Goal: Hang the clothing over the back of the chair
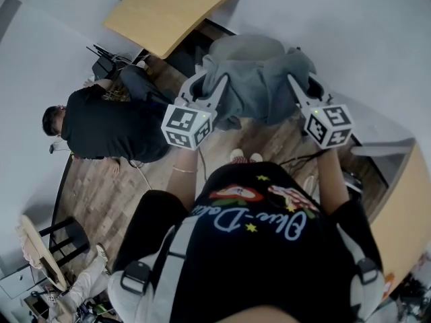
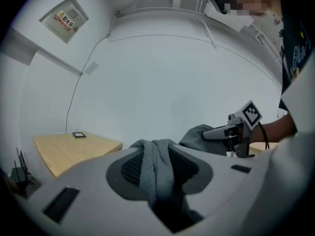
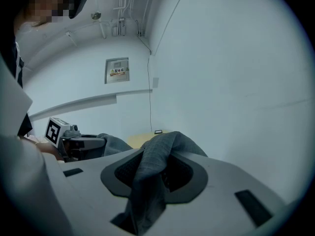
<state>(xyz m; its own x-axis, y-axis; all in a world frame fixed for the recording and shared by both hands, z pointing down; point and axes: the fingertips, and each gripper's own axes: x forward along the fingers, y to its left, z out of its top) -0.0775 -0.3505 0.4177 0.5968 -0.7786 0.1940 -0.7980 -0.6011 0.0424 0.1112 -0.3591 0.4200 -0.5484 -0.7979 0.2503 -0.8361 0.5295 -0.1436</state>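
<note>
Two grippers hold one grey garment (image 1: 259, 89) stretched between them, out in front of the person in the black printed T-shirt (image 1: 256, 247). The left gripper (image 1: 205, 85) has one upper corner, and the right gripper (image 1: 303, 87) has the other. The cloth sags in the middle and hangs in loose folds below both sets of jaws.

In the left gripper view the jaws are pressed together on a bunched ridge of the grey fabric, which runs up between the dark pads (image 2: 129, 167) and spills over the front; the right gripper view shows the same, with a thick fold pinched between its pads (image 3: 182, 173) and trailing down towards the camera; neither gripper has any gap beyond the cloth's own thickness.

The garment is in the air, well above the wooden floor (image 1: 101, 194), and touches nothing but the grippers. Just beyond it, in the head view, is a pale grey rounded shape (image 1: 246, 46); I cannot tell whether that is the chair.

A light wooden table (image 1: 168, 12) stands further back against the white wall, with a small dark object (image 2: 78, 134) lying on it. To the left, a second person in a dark top (image 1: 108, 130) crouches low on the floor. A framed notice (image 3: 117, 71) hangs on the wall.
</note>
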